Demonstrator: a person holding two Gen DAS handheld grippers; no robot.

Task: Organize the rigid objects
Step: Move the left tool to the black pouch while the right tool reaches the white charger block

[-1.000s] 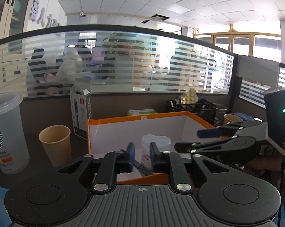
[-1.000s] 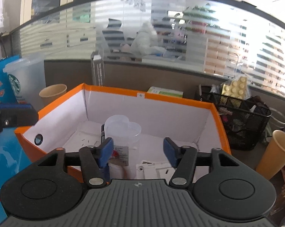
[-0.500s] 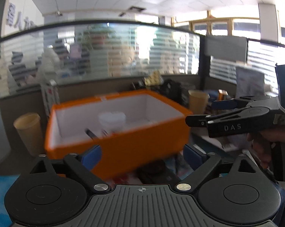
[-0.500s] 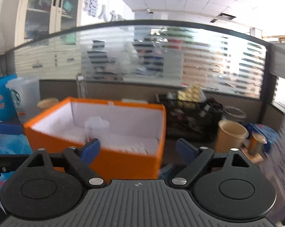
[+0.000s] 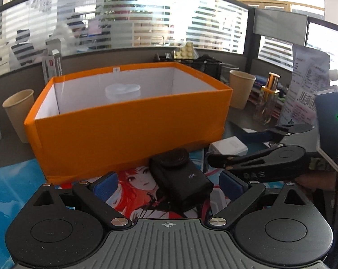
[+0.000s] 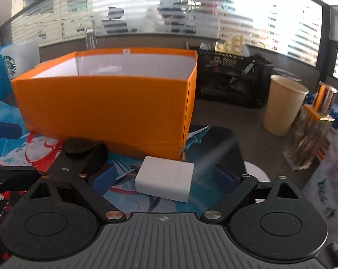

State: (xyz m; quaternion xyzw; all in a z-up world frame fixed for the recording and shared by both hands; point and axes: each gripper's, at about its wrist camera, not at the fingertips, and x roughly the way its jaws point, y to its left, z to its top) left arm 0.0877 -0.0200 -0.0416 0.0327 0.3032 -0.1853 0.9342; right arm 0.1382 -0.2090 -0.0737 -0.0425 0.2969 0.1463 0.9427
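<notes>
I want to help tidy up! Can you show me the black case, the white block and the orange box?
black case (image 5: 180, 179), left wrist view, on its top face.
white block (image 6: 165, 181), right wrist view, on its top face.
orange box (image 5: 128, 130), left wrist view, on its front wall.

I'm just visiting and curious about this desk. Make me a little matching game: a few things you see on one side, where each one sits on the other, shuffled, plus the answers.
Things:
1. black case
2. white block
3. clear lidded tub
4. paper cup

Places:
A. inside the orange box
B. between the open left gripper fingers
C. right of the orange box
D. between the open right gripper fingers

Pairs: 1-B, 2-D, 3-A, 4-C
</notes>
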